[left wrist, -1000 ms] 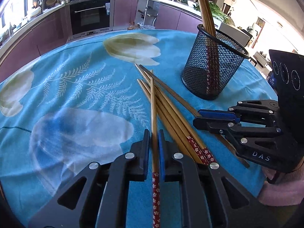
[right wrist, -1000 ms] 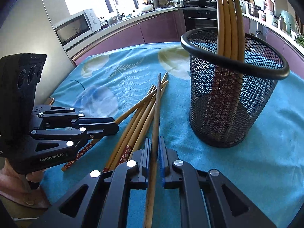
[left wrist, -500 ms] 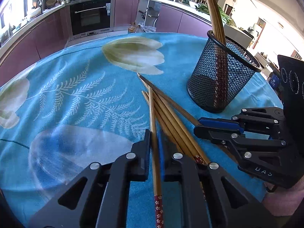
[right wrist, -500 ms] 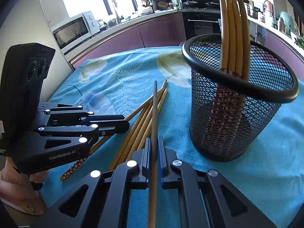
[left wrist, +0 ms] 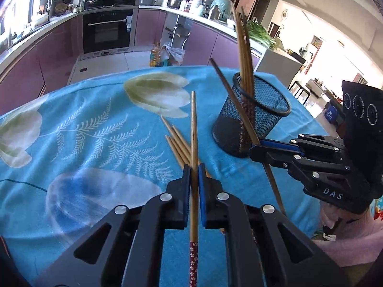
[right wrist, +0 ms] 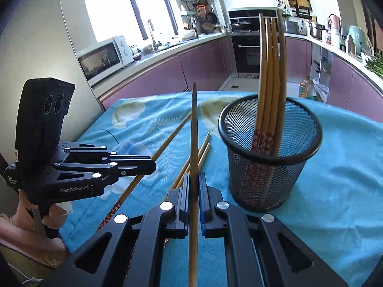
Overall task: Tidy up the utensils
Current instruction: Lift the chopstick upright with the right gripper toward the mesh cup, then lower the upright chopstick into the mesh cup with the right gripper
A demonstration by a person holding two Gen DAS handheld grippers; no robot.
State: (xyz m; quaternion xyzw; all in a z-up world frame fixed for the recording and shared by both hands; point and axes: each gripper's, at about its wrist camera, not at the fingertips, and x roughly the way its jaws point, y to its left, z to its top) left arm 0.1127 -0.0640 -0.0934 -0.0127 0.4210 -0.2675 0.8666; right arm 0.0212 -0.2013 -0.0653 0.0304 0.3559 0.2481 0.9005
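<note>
My left gripper (left wrist: pixel 194 167) is shut on a wooden chopstick (left wrist: pixel 194 129) with a red flowered end, lifted above the table. My right gripper (right wrist: pixel 194 175) is shut on a darker chopstick (right wrist: pixel 194 129), tilted up; it also shows in the left wrist view (left wrist: pixel 233 105) held by the right gripper (left wrist: pixel 257 147). The left gripper shows in the right wrist view (right wrist: pixel 150 165). A black mesh holder (right wrist: pixel 269 157) stands upright on the table with several chopsticks (right wrist: pixel 271 71) in it. Several loose chopsticks (left wrist: pixel 176 143) lie on the cloth left of the holder (left wrist: pixel 251 119).
The round table has a blue flowered cloth (left wrist: pixel 95 131). Its front edge is near both hands. Purple kitchen cabinets (right wrist: pixel 203 67), an oven (left wrist: pixel 107 31) and a microwave (right wrist: pixel 103 57) stand beyond the table.
Both grippers have lifted, each raising its chopstick off the pile. The right one's chopstick now tilts up beside the holder. Fewer chopsticks lie on the cloth.
</note>
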